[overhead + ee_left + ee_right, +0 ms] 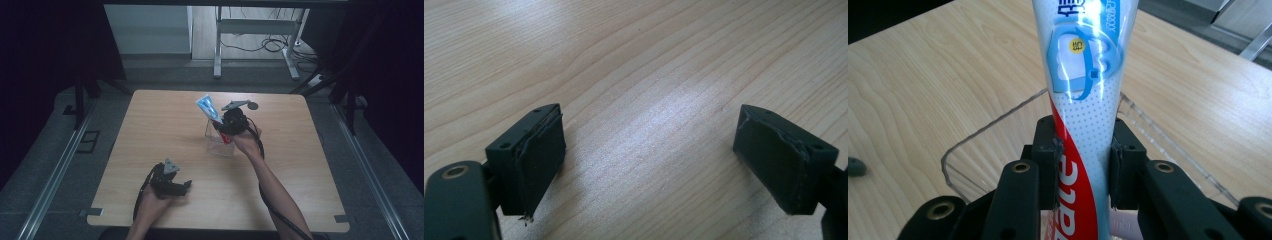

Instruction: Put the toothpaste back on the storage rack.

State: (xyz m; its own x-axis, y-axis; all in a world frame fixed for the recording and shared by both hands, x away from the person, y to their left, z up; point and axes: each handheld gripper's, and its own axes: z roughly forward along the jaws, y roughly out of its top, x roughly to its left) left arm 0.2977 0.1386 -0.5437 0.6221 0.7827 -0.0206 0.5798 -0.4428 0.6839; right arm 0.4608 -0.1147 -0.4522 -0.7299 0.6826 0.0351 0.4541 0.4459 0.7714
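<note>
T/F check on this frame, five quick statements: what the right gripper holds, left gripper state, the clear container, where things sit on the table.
1. The right gripper is shut on a toothpaste tube. True.
2. The left gripper holds a toothbrush. False: its jaws stand wide apart with only bare table between them.
3. The tube stands over a clear plastic container. True.
4. The clear container lies at the table's near left corner. False: it sits near the middle of the table, towards the far side, by the right gripper.
5. The left gripper touches the tube. False: it rests far from it, near the person's edge of the table.
</note>
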